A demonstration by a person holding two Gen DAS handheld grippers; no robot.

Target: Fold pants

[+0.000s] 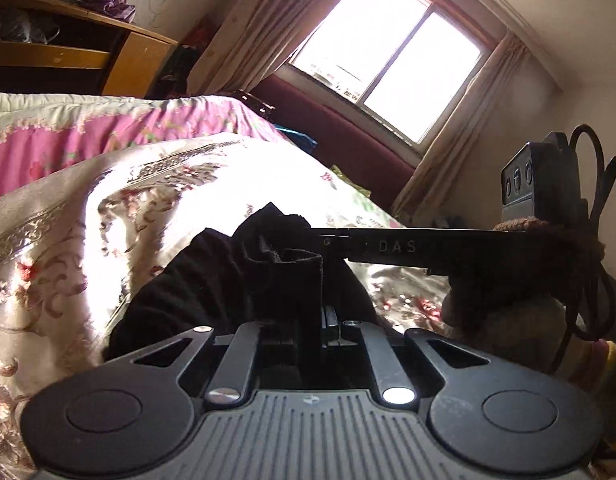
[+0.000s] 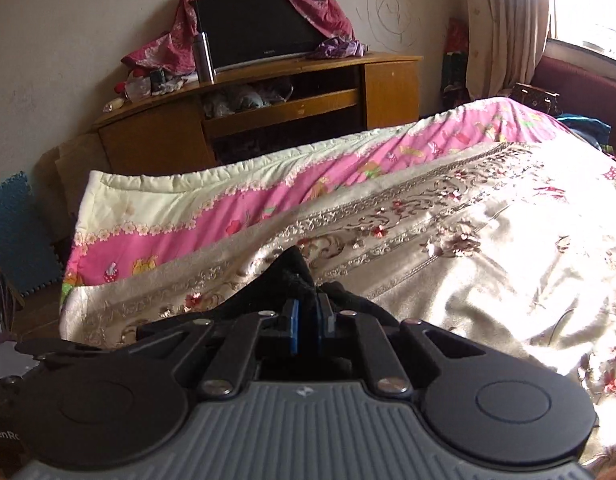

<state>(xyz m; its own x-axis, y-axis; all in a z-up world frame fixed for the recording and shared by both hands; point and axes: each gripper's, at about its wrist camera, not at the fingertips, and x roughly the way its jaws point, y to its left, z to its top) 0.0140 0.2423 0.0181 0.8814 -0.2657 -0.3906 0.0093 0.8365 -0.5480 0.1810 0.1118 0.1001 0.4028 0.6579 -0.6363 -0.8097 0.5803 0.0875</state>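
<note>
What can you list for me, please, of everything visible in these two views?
pants: one, black, on the bedspread, pinched by both tools
bedspread: one, cream floral, covering the bed
quilt: one, pink and cream, far side of bed
cabinet: one, wooden, against the wall
television: one, black, on the cabinet under a red cloth
flask: one, silver, beside the television
window: one, bright, curtained
left tool: shut on pants
right tool: blue pads, shut on pants

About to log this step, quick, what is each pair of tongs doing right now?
Left tongs: shut on the black pants.
Right tongs: shut on the black pants too.
</note>
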